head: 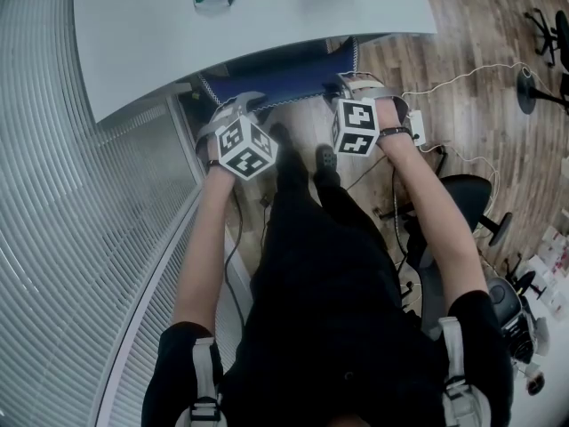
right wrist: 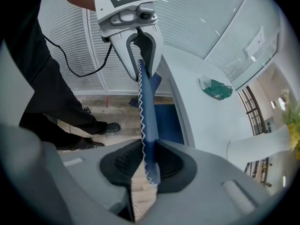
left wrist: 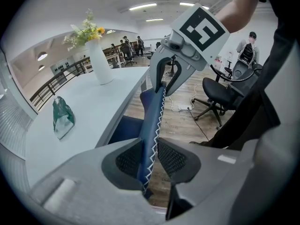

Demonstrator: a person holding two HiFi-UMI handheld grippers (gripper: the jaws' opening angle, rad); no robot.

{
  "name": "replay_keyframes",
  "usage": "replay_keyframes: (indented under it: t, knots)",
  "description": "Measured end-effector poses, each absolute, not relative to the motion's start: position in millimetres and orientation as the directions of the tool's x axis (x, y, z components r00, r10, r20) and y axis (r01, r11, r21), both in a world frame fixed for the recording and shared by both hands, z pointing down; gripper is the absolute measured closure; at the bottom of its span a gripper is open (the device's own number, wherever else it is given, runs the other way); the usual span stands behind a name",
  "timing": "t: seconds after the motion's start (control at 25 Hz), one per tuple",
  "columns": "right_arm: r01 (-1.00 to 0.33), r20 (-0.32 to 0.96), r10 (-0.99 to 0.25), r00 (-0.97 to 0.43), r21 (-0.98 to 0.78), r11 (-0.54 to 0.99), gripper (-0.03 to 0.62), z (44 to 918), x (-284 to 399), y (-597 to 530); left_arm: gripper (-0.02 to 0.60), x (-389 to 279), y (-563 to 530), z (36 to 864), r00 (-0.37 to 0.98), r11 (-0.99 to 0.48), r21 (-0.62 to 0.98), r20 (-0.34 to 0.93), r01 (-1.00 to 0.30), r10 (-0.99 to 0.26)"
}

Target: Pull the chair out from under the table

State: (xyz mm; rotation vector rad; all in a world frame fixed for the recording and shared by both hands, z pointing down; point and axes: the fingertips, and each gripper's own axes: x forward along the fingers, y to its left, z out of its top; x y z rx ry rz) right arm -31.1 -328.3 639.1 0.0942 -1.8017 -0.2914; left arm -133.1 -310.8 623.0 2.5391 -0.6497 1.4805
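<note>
Chair (head: 283, 78): tucked under the table (head: 267, 25); only the blue back, edged with white zigzag stitching, is seen at the table's near rim, and the seat is hidden beneath
Left gripper (head: 238, 112): clamped on the top edge of the chair's back near its left end, with the stitched edge pinched between both pads
Right gripper (head: 357, 87): clamped on the same edge near its right end, with the fabric pressed between its pads
Long axis: the gripped edge runs side to side, from one gripper to the other, roughly along the table's rim
Pull direction: judged to be toward the person, square to that edge; the legs (head: 302, 194) stand just behind the chair
Nearer hand: the left end is seen slightly closer to the person, so an even draw by both hands is likely needed to keep the chair from swinging
</note>
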Motion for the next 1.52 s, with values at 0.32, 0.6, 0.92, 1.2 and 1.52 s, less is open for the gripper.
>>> replay_keyframes:
  t: [0.32,0.6,0.92,1.2,1.52]
  knots:
    - [0.103,0.952,-0.200,-0.234,0.229,0.968,0.508,645,-24,-300,0.476,-127,-282,628,0.432,-0.915,-0.084,0.862,-0.394,-0.265]
    - [0.135,0.962,-0.197,-0.191,0.224,0.965,0.511,655,-18,-272,0.483,-122,-252,636,0.442,-0.937,-0.073,0.867,-0.342,-0.229]
    - [0.147,0.965,-0.187,-0.182,0.215,0.966,0.513,666,-13,-240,0.492,-118,-220,647,0.425,-0.944,-0.086,0.877,-0.319,-0.223]
    - [0.135,0.965,-0.171,-0.200,0.200,0.970,0.513,669,-10,-212,0.494,-115,-195,651,0.401,-0.942,-0.086,0.889,-0.325,-0.220]
    - [0.141,0.963,-0.163,-0.215,0.196,0.970,0.513,663,6,-178,0.498,-98,-158,645,0.385,-0.940,-0.087,0.897,-0.330,-0.218]
